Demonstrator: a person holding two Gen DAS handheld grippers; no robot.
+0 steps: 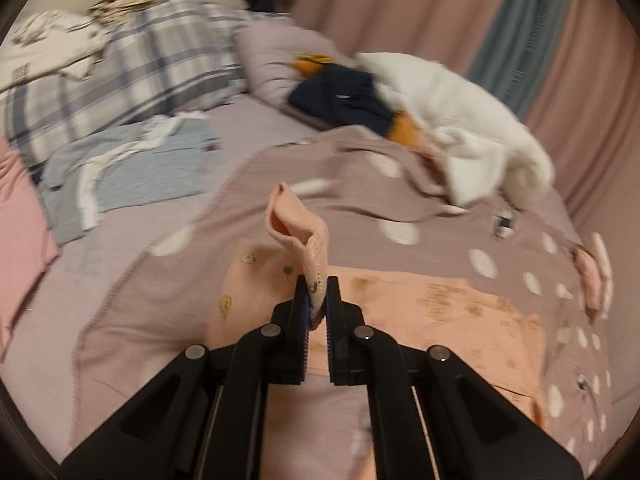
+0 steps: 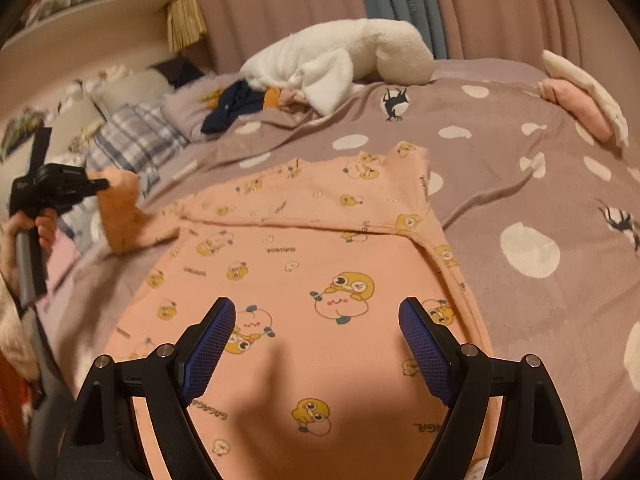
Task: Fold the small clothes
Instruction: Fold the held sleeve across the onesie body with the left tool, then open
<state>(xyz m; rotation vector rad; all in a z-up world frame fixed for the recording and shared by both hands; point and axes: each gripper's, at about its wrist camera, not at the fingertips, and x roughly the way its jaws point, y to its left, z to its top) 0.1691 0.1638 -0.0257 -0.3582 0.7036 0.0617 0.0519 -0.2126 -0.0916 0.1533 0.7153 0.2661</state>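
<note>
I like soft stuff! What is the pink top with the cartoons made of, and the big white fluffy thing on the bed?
The pink top looks like thin, matte cotton knit: it lies flat with soft creases, and its cuff, pinched in the left gripper, shows ribbing. The white fluffy thing seems plush fleece, with a fuzzy, thick pile. Neither can be confirmed by sight.

The peach pajama garment (image 2: 320,264) carries a repeated printed word, "GAGAGA", seen upside down beside its duck cartoons: above the large duck near the garment's middle, and again near its lower edge. The grey-blue curtain (image 2: 404,0) behind the bed bears small pale lettering, too faint to read.
</note>
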